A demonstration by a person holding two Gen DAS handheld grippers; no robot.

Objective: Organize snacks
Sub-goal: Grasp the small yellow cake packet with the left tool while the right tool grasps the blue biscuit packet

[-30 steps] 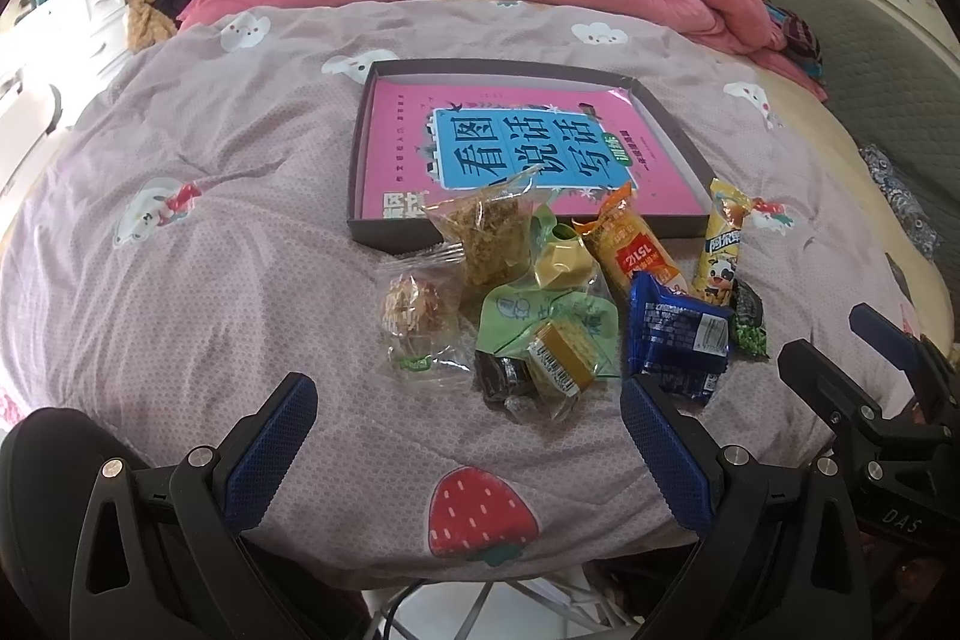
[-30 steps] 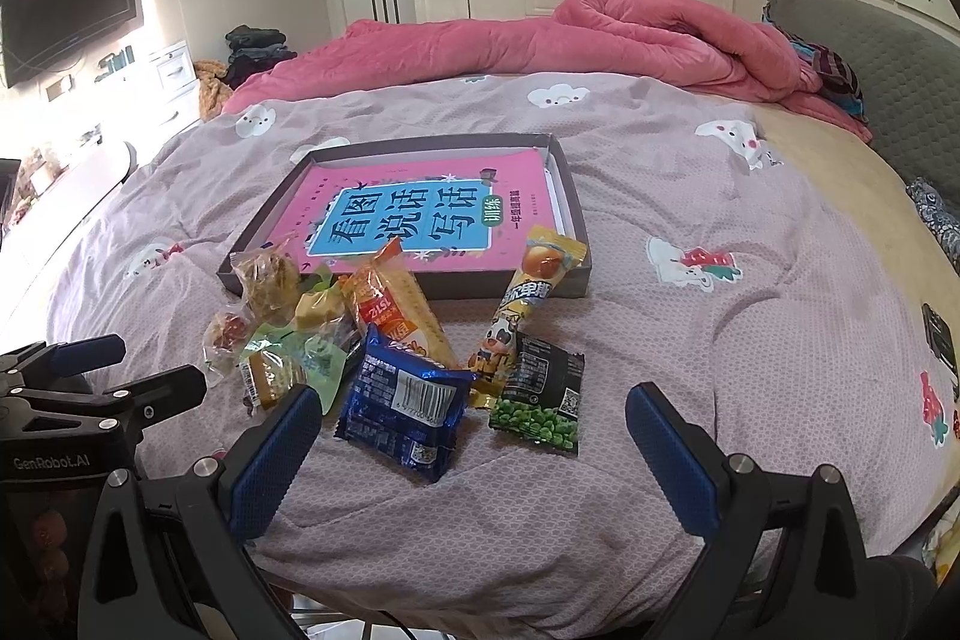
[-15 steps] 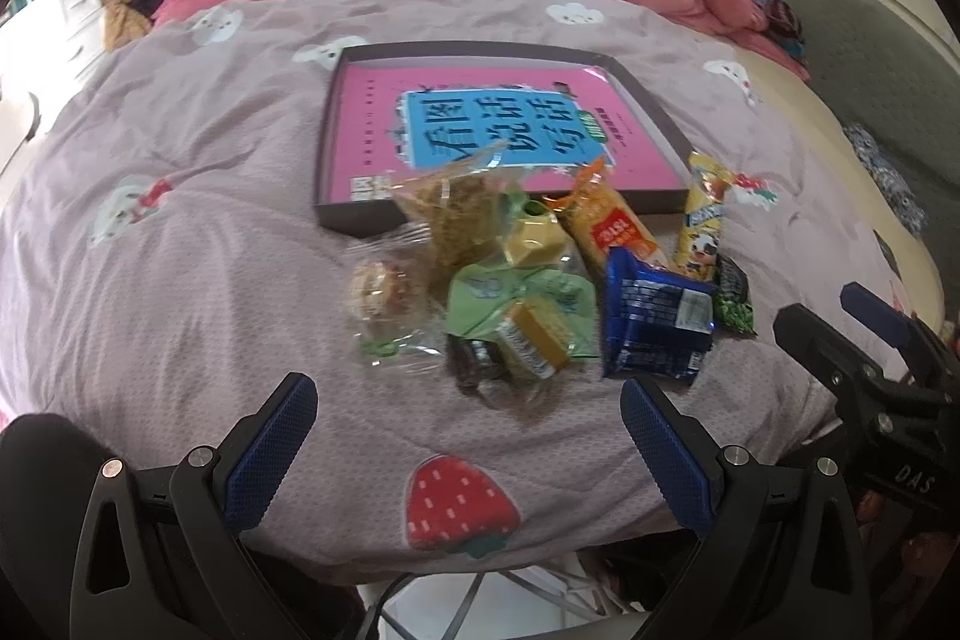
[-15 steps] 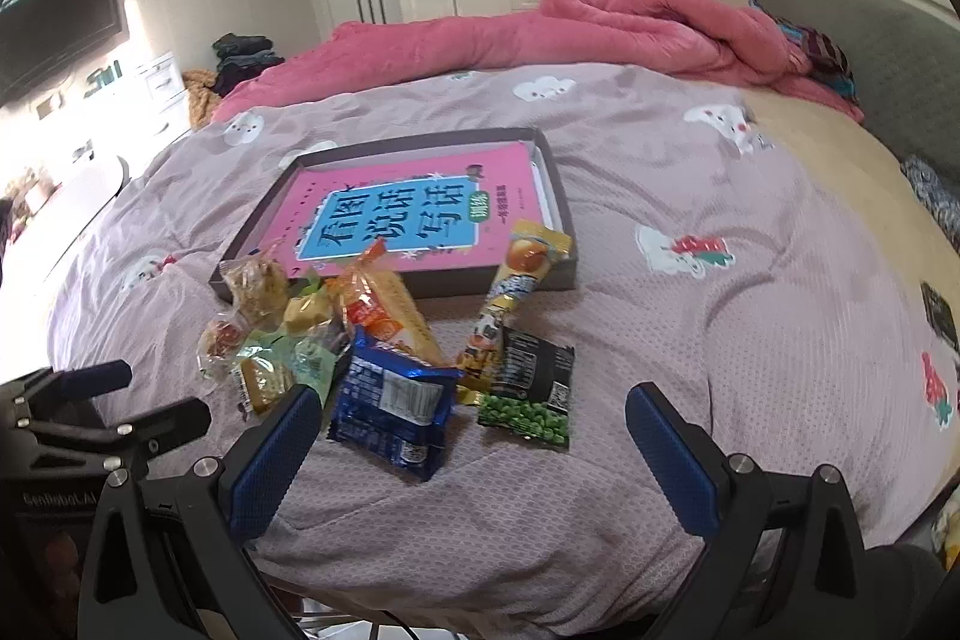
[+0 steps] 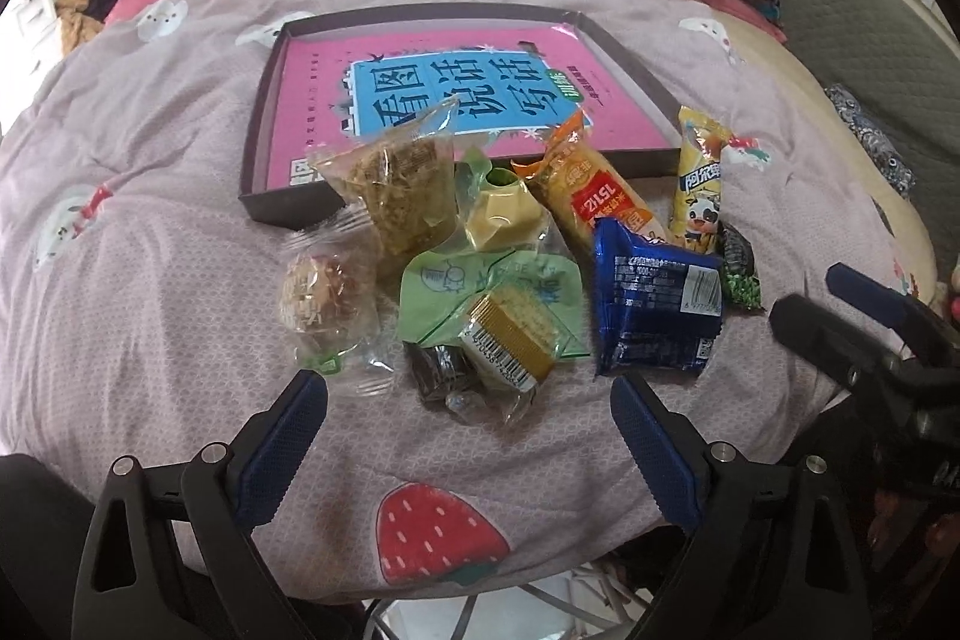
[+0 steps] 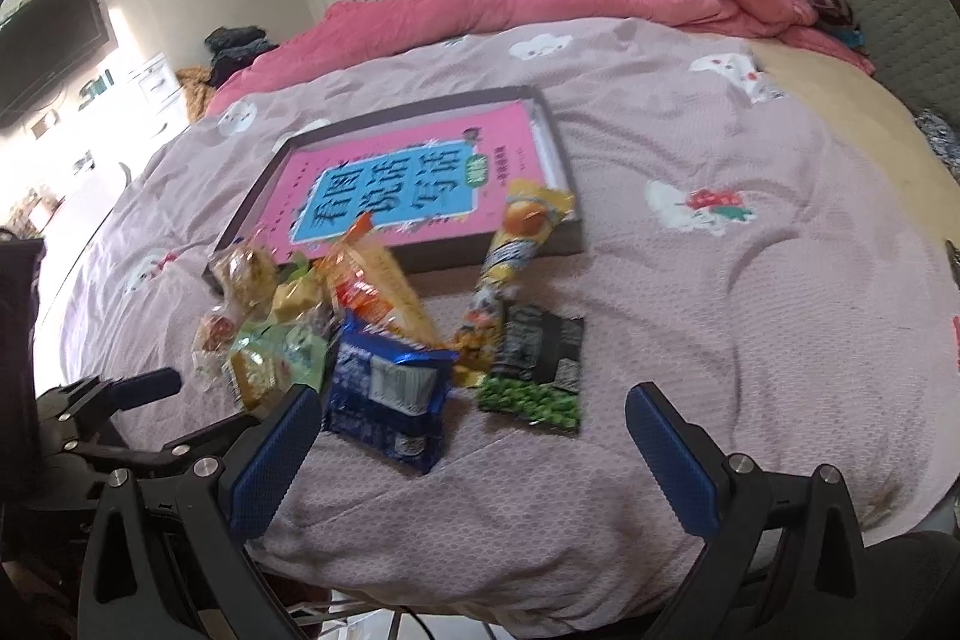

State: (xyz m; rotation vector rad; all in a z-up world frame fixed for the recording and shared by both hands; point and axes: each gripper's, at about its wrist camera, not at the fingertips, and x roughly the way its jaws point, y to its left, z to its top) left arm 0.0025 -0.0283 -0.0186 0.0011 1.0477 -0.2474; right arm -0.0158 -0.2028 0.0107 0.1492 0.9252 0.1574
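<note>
Snacks heaped on the bedspread, just in front of the near wall of the dark tray; none inside the tray yet, which holds only a pink book.

Left gripper: fingers wide apart but closing slightly, nothing between them, pads clear of every wrapper. Aimed steeply down at the near edge of the heap. Directly ahead of the gap, on the side of the heap away from the tray: gold-wrapped bar lying over a green pouch, beside a small dark candy. Bar's long axis runs diagonally across the line between the fingers, so likely a slight wrist roll needed before pinching across its short side.

Right gripper: fingers fully apart, empty. Blue packet and green pea packet lie just ahead of it, farther from the tray than the orange packet and yellow stick, whose far end rests on the tray wall.

Judgement: left hand nearer the gold bar and clear-wrapped round cake; right hand nearer blue and pea packets. Tray lies beyond the heap for both.
</note>
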